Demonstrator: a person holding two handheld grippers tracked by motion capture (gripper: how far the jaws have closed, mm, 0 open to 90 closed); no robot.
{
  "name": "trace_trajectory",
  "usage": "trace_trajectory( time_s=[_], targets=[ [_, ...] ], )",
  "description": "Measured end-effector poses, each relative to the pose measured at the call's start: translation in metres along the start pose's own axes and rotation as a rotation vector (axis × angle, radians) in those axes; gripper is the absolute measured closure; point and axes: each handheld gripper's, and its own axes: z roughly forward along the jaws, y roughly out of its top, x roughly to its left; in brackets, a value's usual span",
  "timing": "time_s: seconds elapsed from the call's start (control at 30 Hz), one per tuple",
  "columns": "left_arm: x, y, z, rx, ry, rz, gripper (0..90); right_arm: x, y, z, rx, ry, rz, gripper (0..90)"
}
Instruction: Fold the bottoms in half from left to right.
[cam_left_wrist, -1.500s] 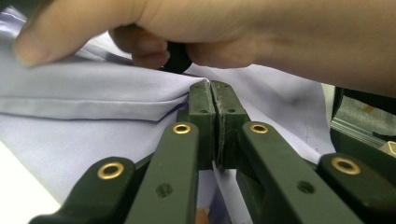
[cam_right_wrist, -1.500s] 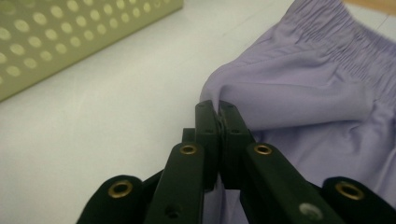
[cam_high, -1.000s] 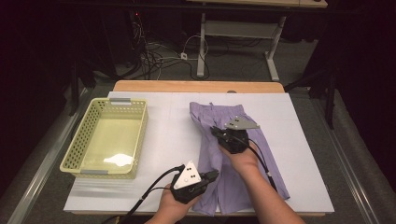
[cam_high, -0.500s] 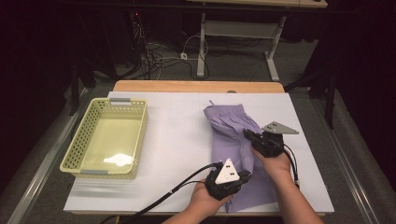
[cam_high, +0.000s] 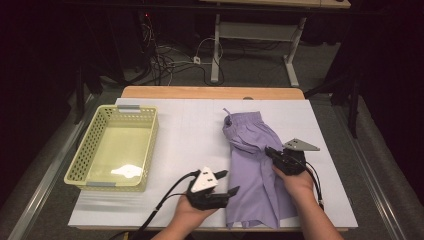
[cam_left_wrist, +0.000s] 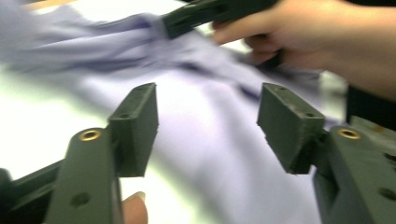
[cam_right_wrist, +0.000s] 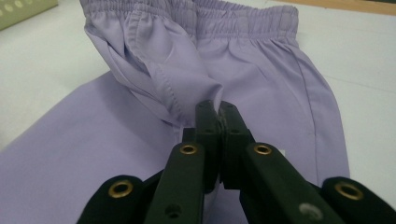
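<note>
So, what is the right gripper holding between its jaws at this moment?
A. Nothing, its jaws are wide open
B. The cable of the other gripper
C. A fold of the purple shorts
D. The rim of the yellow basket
C: in the right gripper view, the right gripper has its jaws pressed together on a pinched fold of the purple shorts, while the yellow basket stands apart at the far left of the table.
</note>
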Motion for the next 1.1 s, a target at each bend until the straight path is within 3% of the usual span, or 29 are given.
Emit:
trace_trajectory(
  time_s=[0.07,0.13,0.27,0.37,0.5,0.6,0.73,0.87,1.03,1.1],
  targets=[
    [0.011,-0.009,-0.015,0.025,0.045,-0.004,31.7,0.0,-0.001,0.0,0.006,-0.004,-0.003,89.6],
    [0.023,-0.018,-0.027,0.057,0.072,-0.034,31.2,-0.001,-0.003,0.0,0.015,-0.003,-0.005,89.6],
    [0.041,-0.035,-0.038,0.068,0.122,-0.067,22.4,-0.002,-0.005,0.0,0.039,-0.009,-0.004,89.6],
    [0.046,-0.039,-0.04,0.077,0.158,-0.042,15.4,-0.002,-0.006,0.0,0.053,-0.014,-0.002,88.2],
    [0.048,-0.039,-0.041,0.062,0.188,-0.024,13.8,0.0,-0.003,-0.006,0.046,-0.004,-0.005,79.9],
    [0.052,-0.039,-0.039,0.073,0.173,-0.037,11.3,0.006,0.005,-0.013,0.019,0.01,-0.011,76.8],
    [0.055,-0.039,-0.039,0.079,0.152,-0.058,5.3,0.022,0.021,-0.015,-0.008,0.027,-0.057,72.3],
    [0.059,-0.039,-0.039,0.075,0.135,-0.082,0.0,0.042,0.033,-0.004,-0.014,0.041,-0.114,71.6],
    [0.059,-0.04,-0.04,0.066,0.093,-0.063,0.0,0.059,0.043,0.014,-0.015,0.066,-0.123,66.4],
    [0.058,-0.04,-0.039,0.068,0.093,-0.055,0.0,0.062,0.045,0.023,-0.004,0.061,-0.124,59.7]
  ],
)
